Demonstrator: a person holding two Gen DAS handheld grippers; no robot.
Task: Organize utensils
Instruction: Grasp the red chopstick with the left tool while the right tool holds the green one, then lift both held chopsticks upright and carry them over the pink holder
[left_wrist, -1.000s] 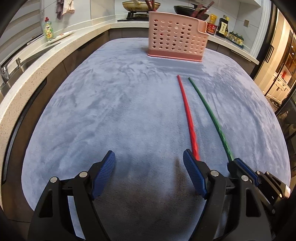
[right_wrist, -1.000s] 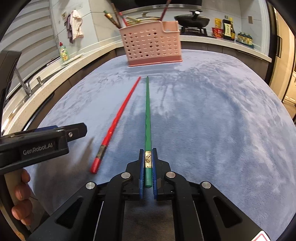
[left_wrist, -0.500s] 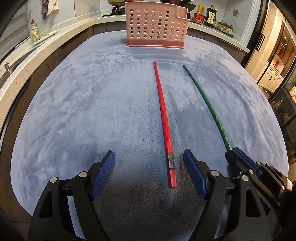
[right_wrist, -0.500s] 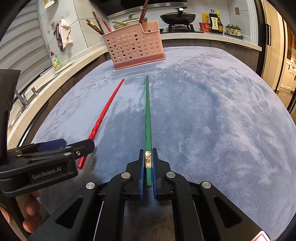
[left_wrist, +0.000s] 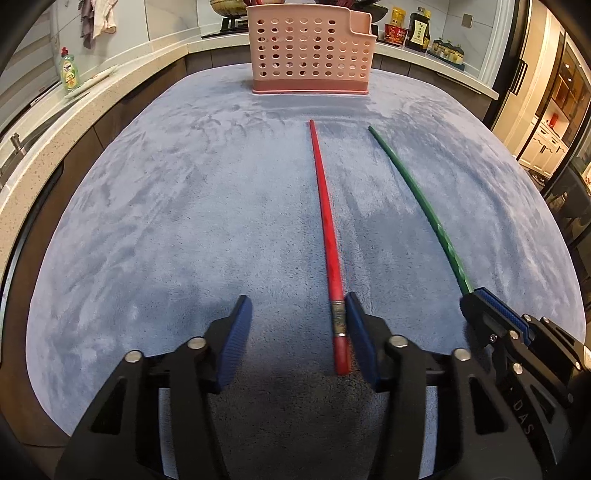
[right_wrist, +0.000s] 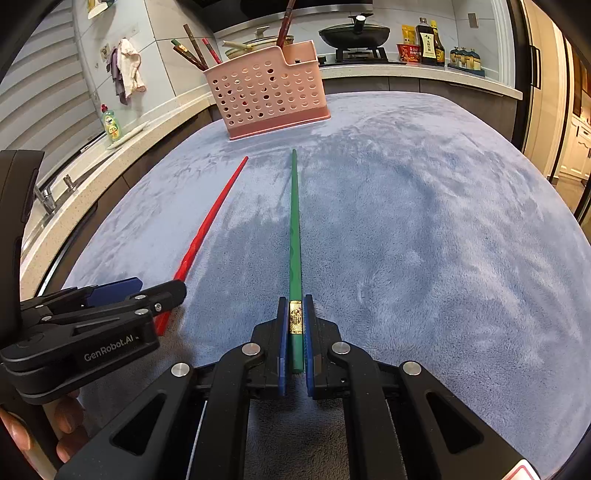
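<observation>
On the blue-covered counter (left_wrist: 155, 229), the red chopstick (left_wrist: 327, 236) is flanked by the left hand-held gripper (left_wrist: 295, 332), whose jaws, just closing, are not yet clamped. The green chopstick (right_wrist: 295, 236) is clamped by the right hand-held gripper (right_wrist: 295, 332). No obstacle is seen before the pink basket (right_wrist: 269, 92).

"GenRobot.AI" stands on the left hand-held gripper (right_wrist: 136, 291).

A red chopstick (left_wrist: 325, 236) lies flat on the blue cloth, tip toward the pink perforated holder (left_wrist: 310, 50). Just beside it a green chopstick (right_wrist: 295, 236) with a gold band points the same way. The holder stands upright, already containing several chopsticks.
</observation>
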